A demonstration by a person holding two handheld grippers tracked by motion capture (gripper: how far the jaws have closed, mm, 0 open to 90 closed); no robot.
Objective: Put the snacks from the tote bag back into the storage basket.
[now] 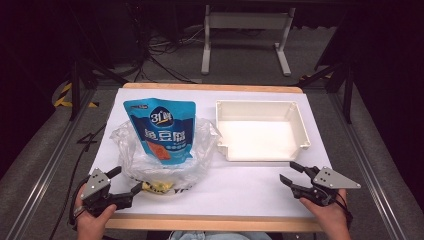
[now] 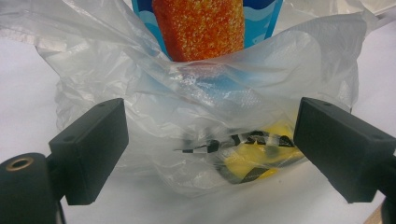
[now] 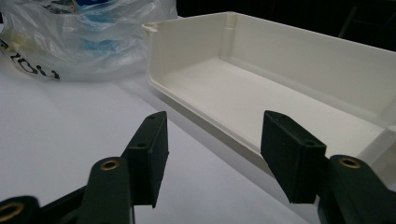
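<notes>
A clear plastic bag [image 1: 165,155] sits on the white table sheet with a blue snack pouch [image 1: 161,130] standing up out of it and a yellow packet [image 1: 156,186] at its bottom. My left gripper [image 1: 126,181] rests at the bag's near left side, open, with nothing between its jaws. In the left gripper view the bag [image 2: 201,93] and the yellow packet [image 2: 257,154] lie just beyond the jaws. My right gripper [image 1: 291,171] stands open near the front right, just short of the white bin [image 1: 261,131]. The right gripper view faces the bin's low front lip [image 3: 205,116].
The white bin is empty and stands at the back right of the table. The wooden table edge [image 1: 210,222] runs along the front. Metal rails flank the table, and a desk frame [image 1: 245,35] stands behind it on the carpet.
</notes>
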